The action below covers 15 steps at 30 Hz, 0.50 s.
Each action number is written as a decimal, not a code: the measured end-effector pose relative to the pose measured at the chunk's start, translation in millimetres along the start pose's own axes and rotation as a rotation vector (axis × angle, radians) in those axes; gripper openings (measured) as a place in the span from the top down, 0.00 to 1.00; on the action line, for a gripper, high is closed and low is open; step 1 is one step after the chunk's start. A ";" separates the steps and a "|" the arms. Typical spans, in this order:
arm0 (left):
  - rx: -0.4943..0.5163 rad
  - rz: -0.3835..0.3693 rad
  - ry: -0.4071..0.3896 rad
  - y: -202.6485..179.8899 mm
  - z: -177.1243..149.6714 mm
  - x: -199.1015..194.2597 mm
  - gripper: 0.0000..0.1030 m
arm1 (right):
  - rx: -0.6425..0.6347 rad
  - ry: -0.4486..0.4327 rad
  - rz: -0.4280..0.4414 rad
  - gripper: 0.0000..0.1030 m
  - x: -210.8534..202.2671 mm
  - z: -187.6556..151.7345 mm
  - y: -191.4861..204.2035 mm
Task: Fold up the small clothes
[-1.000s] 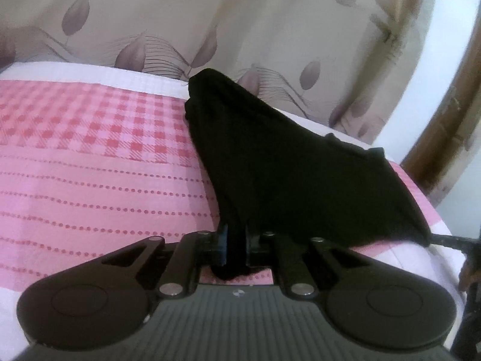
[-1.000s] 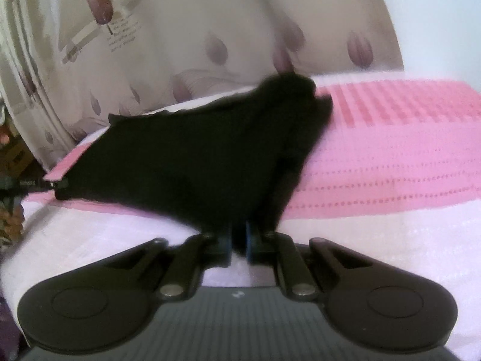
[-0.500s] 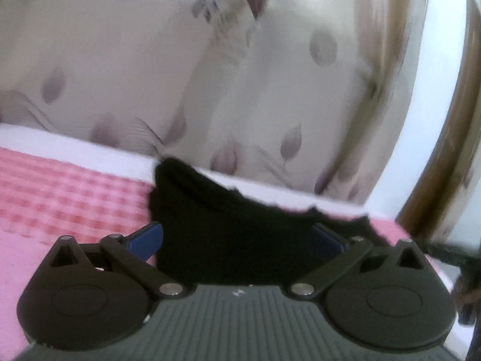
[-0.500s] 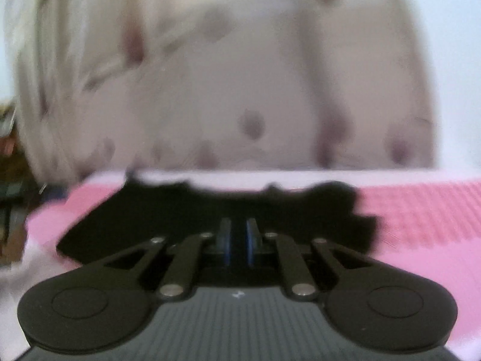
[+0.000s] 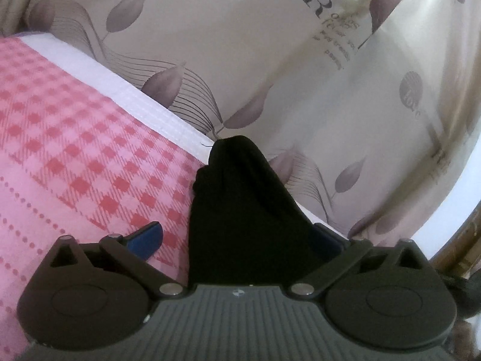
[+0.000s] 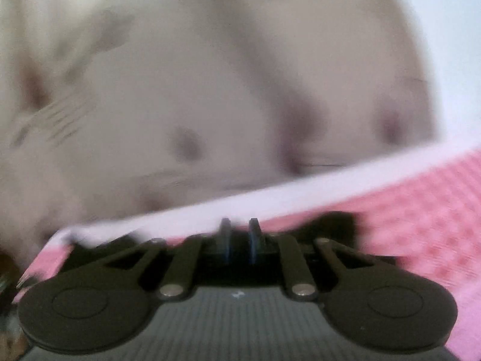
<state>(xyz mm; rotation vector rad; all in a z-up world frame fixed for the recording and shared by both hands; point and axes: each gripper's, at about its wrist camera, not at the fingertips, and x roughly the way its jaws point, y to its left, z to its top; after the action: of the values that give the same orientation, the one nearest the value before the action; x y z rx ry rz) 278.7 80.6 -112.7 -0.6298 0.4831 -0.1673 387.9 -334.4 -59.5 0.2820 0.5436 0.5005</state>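
Straddling black garment (image 5: 246,219), left tool (image 5: 237,234) spread wide, blue pads clear of cloth. Right tool (image 6: 239,240) has been opening slightly: narrow gap, nothing gripped, view blurred. Garment bunched at far edge of bed, on pink checked cover (image 5: 75,150). Leaf-print curtain (image 5: 240,45) beyond.

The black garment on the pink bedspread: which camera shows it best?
The left wrist view. There the black garment is sharp, lying in a folded heap on the pink bedspread between the wide-open fingers of the left claw. The right wrist view is blurred and shows only a dark strip behind the right claw.
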 end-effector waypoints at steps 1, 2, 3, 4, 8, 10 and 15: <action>0.009 0.001 -0.003 -1.2 -0.2 -0.8 0.01 | -0.049 0.040 0.088 0.87 9.8 -0.2 19.0; 0.024 0.002 -0.002 -3.4 -0.3 -0.1 0.01 | -0.108 0.092 0.152 0.87 23.3 -1.5 39.5; 0.035 0.009 0.000 -6.2 -1.1 -1.0 0.01 | -0.185 0.156 0.183 0.87 41.7 -4.1 62.8; 0.046 0.017 0.000 -9.7 -1.9 -0.6 0.01 | -0.247 0.204 0.199 0.87 58.5 -7.6 80.2; 0.050 0.029 0.015 -9.6 -2.4 2.3 0.00 | -0.350 0.340 0.172 0.88 134.9 -15.5 113.3; 0.043 0.025 0.019 -7.3 -2.5 3.0 0.00 | -0.324 0.325 0.106 0.92 154.6 -10.7 105.7; 0.051 0.024 0.026 -7.8 -2.7 2.5 0.00 | 0.058 0.121 -0.120 0.87 156.3 26.9 43.3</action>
<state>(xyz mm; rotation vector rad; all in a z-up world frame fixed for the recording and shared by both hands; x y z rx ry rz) 279.5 72.2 -110.9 -0.5724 0.5101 -0.1646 502.4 -219.5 -86.8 0.2740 0.6895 0.3878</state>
